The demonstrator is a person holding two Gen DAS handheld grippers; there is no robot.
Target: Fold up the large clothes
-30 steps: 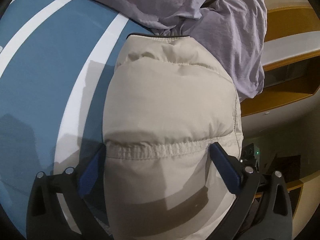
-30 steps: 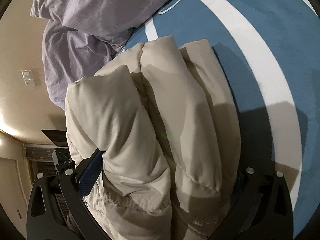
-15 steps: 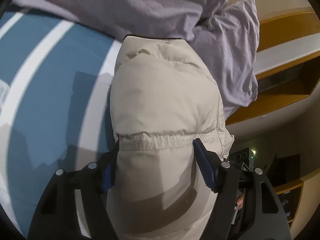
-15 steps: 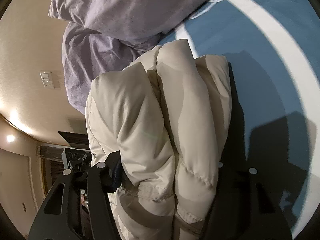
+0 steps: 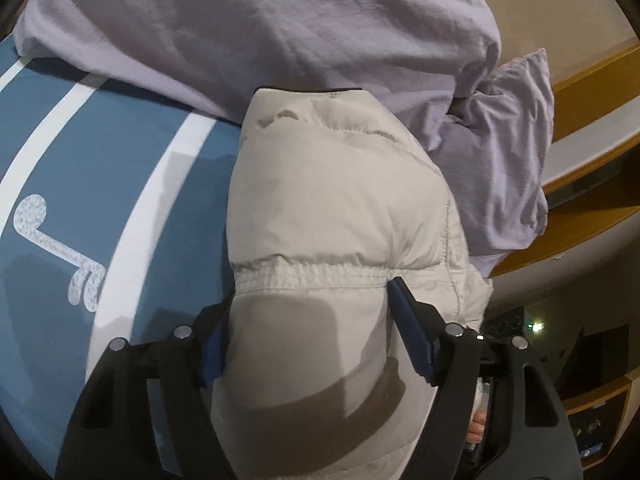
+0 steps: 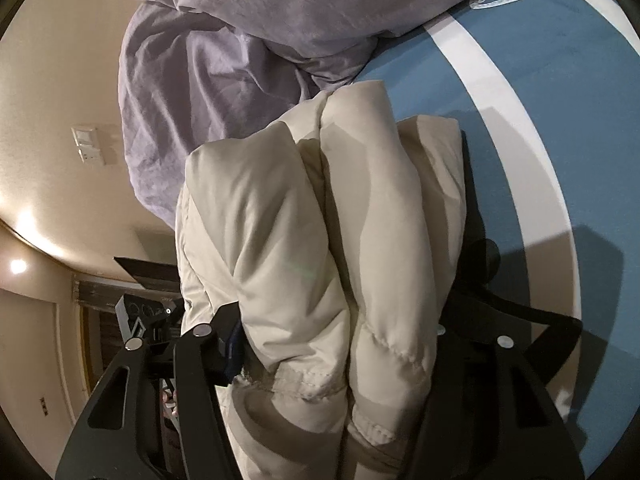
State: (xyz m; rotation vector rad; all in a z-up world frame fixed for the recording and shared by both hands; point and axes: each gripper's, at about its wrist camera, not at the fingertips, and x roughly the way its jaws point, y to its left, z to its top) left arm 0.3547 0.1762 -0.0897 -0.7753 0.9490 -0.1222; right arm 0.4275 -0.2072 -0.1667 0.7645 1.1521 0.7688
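A folded cream puffer jacket point(image 5: 340, 208) fills the middle of the left wrist view, over the blue bed cover point(image 5: 100, 168). My left gripper point(image 5: 308, 316) is shut on the jacket at its elastic hem, one blue-padded finger on each side. In the right wrist view the same jacket point(image 6: 320, 220) shows as thick stacked folds. My right gripper point(image 6: 340, 344) is shut on that bundle; its right finger is mostly hidden behind the fabric.
Lilac pillows point(image 5: 280, 28) lie just beyond the jacket, also showing in the right wrist view point(image 6: 240, 40). The blue cover has white stripes point(image 6: 500, 92). Wooden shelves point(image 5: 592, 80) stand at the right. A wall with switches point(image 6: 86, 144) and dark equipment point(image 6: 144, 312) are at the left.
Both grippers have closed in on the jacket bundle and carried it toward the pillows. The pillows now look larger and nearer in both views.
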